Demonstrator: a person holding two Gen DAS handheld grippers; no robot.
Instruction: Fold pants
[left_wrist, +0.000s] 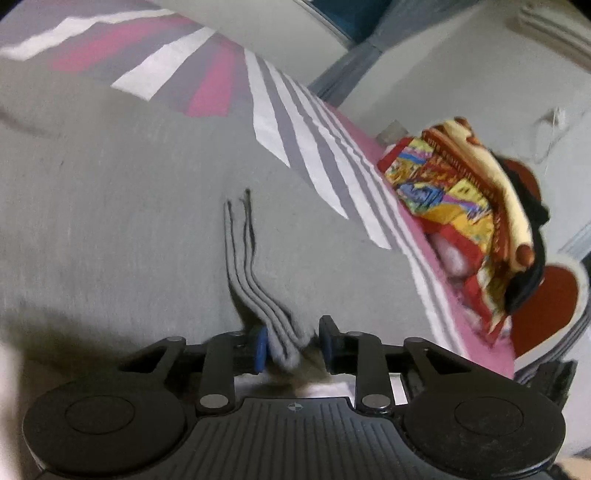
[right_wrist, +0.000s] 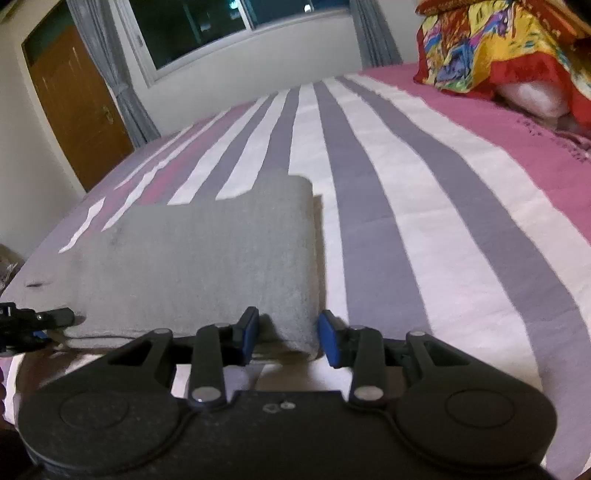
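Observation:
Grey pants (right_wrist: 203, 251) lie folded into a thick rectangle on the striped bed sheet (right_wrist: 406, 184). My right gripper (right_wrist: 288, 336) straddles the near right corner of the fold, and its blue pads (right_wrist: 246, 332) stand a little apart from the cloth, so it is open. My left gripper (left_wrist: 291, 343) is open around the stacked grey edges (left_wrist: 243, 266) of the pants. These layers rest against the left pad (left_wrist: 260, 347), with a gap to the right one. In the right wrist view the left gripper's tip (right_wrist: 55, 317) shows at the fold's near left edge.
A pile of colourful blankets (right_wrist: 498, 48) over a pillow sits at the pink head end of the bed, also seen as the blanket pile (left_wrist: 454, 206). A wooden door (right_wrist: 74, 103), grey curtains and a dark window (right_wrist: 221, 22) stand beyond the bed.

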